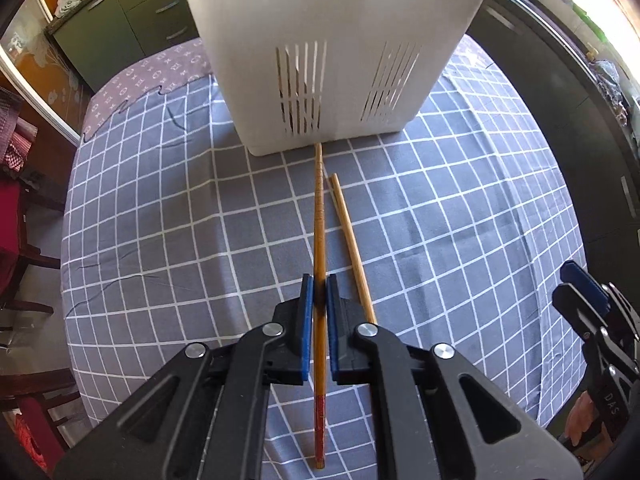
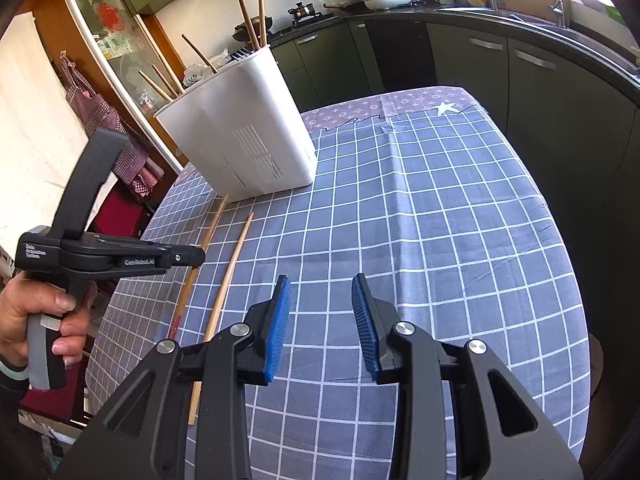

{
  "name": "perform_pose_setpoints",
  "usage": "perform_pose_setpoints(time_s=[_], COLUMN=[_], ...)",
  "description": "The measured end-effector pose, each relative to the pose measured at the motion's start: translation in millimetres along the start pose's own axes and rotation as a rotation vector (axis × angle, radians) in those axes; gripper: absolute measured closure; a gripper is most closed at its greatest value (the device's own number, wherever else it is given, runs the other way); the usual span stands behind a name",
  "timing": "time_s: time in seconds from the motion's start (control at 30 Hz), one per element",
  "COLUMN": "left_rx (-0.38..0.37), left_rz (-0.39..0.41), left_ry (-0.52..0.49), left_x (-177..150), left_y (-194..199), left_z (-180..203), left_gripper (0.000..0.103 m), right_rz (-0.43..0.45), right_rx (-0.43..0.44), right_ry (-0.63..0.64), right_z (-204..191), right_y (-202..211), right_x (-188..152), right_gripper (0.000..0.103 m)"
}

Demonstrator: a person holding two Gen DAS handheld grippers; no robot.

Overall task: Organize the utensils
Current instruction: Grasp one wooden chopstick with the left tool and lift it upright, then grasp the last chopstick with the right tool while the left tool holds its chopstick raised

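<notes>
My left gripper (image 1: 319,292) is shut on a long orange-brown chopstick with a red end (image 1: 319,224), whose tip reaches the base of the white slotted utensil holder (image 1: 320,40). A paler chopstick (image 1: 351,244) lies on the checked cloth just to its right. In the right wrist view the holder (image 2: 240,128) stands at the table's far left with several chopsticks (image 2: 250,20) upright in it. Both loose chopsticks, the red-ended one (image 2: 208,236) and the pale one (image 2: 228,276), lie in front of it. My left gripper (image 2: 192,258) is seen from the side over the red-ended one. My right gripper (image 2: 320,312) is open and empty above the cloth.
The table has a grey-blue checked cloth (image 2: 440,240) with a patterned strip at the far end. Dark kitchen cabinets (image 2: 520,80) run behind and to the right. A glass-door cabinet (image 2: 104,40) and chairs stand to the left. My right gripper shows at the right edge of the left wrist view (image 1: 592,304).
</notes>
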State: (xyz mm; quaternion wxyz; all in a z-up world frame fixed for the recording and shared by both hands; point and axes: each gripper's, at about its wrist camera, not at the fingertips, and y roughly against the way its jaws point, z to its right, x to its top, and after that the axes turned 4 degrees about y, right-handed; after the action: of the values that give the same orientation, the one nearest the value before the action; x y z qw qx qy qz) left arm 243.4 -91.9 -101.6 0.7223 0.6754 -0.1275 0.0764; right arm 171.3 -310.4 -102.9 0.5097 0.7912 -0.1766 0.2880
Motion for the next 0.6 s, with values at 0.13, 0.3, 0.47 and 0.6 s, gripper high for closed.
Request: perform_pose_setpoints(time_s=[0.13, 0.3, 0.47, 0.6], left_rx=[-0.014, -0.023, -0.045, -0.054], left_rz=[0.080, 0.170, 0.233, 0.283], left_ry=[-0.011, -0.025, -0.019, -0.027], left_x=[-5, -23, -45, -58], left_y=[37, 81, 106, 121], left_z=[-8, -21, -34, -41], left_gripper=[0.097, 0.097, 0.097, 0.097], right_rz=[0.000, -0.018, -0.036, -0.048], right_rx=[-0.003, -0.005, -0.017, -0.039], right_ry=[0.009, 0.033, 0.060, 0.088], right_z=[-5, -16, -28, -39], right_y=[1, -2, -7, -11], right_x=[0, 0, 0, 2], right_gripper=[0.071, 0.071, 0.066, 0.066])
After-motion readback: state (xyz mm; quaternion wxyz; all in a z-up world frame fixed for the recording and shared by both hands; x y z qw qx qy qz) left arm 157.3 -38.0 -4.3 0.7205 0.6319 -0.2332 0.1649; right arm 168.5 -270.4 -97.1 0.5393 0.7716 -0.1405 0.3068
